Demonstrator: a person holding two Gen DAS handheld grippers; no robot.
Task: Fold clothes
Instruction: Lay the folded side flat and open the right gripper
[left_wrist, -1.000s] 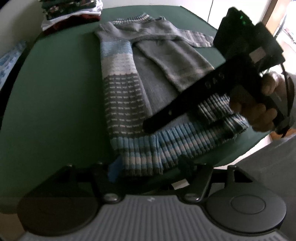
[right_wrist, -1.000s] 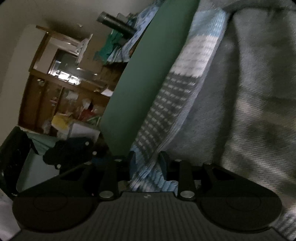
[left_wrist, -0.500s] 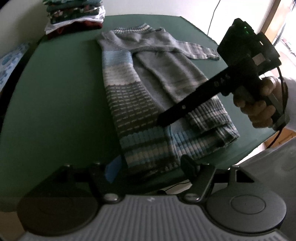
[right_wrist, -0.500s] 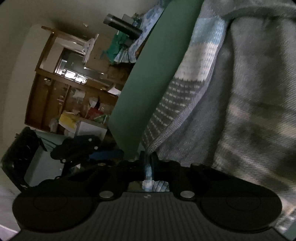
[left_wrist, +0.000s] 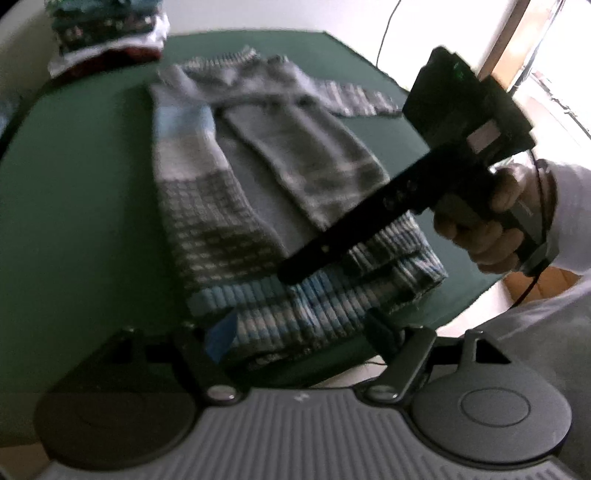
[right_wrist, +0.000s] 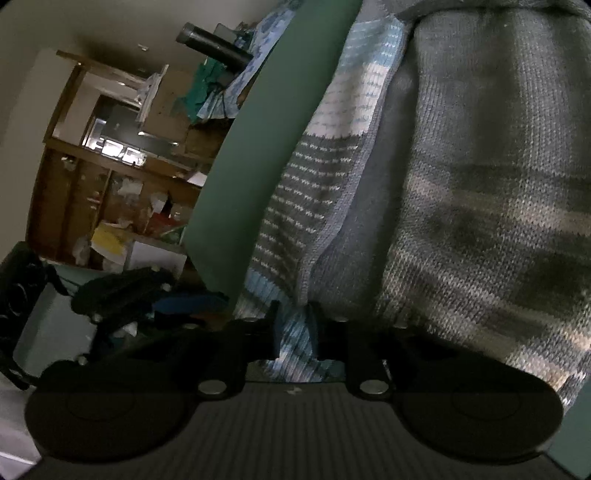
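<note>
Green cloth covers the table (left_wrist: 85, 206) that fills most of the left wrist view, with a stack of folded clothes (left_wrist: 107, 33) at its far corner, toward eleven o'clock. At the centre lies the grey, white and blue striped sweater (left_wrist: 236, 192), sleeves folded in over its body, its ribbed hem at six o'clock by the near edge. The left gripper (left_wrist: 299, 332) stands wide apart astride that hem, its jaws having just opened a little further, the pads not pressing the knit. At three o'clock a hand (left_wrist: 491, 221) in a white sleeve holds the right gripper (right_wrist: 295, 332), its fingers slanting down onto the hem. From its own camera its jaws, narrow but having just eased apart slightly, bracket a bunch of ribbed hem. Cluttered wooden shelves (right_wrist: 110, 177) show at nine o'clock there.
</note>
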